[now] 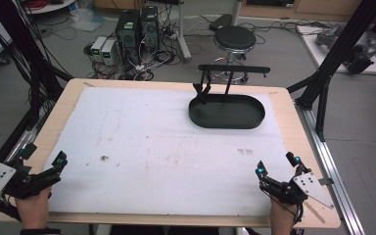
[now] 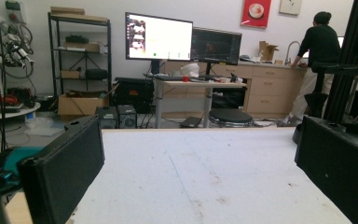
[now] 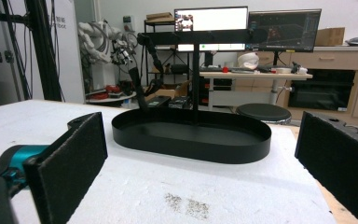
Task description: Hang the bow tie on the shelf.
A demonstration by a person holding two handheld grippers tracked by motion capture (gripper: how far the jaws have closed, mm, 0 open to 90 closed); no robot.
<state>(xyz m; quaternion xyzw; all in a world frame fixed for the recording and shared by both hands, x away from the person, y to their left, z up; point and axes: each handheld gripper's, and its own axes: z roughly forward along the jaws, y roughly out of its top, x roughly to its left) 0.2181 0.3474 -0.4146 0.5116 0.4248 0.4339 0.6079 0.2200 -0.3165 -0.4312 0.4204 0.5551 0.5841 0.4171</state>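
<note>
Black everywhere here: the oval tray (image 1: 226,111) with its upright post and crossbar (image 1: 234,69) sits well ahead of the right gripper (image 1: 277,165), a bit to its inner side, and far off across the table from the left gripper (image 1: 43,169). Both grippers rest low at the near edge of the white foam mat (image 1: 142,147), jaws spread wide, nothing between them. In the right gripper view the tray (image 3: 191,135) is dead ahead, with a bent black hook thing (image 3: 142,88) hanging off the crossbar (image 3: 196,36) on the far side of its left jaw.

Where this could go sideways, imo:

- The tray looks light and just sits on the foam. Come in from the right gripper's side and nudge the rim, and I'd guess the whole thing slides away or the tall post makes it tip.
- The crossbar sticks out over the tray, so a high approach could clip it before the jaws get near anything.
- The hanging piece looks thin and floppy. Grabbing it with wide flat pads could easily miss or knock it swinging.
- The left gripper has a long reach to help steady anything, with its cable trailing behind.

Also some dark crumbs (image 3: 186,204) on the mat just ahead of the right gripper, probably harmless.
</note>
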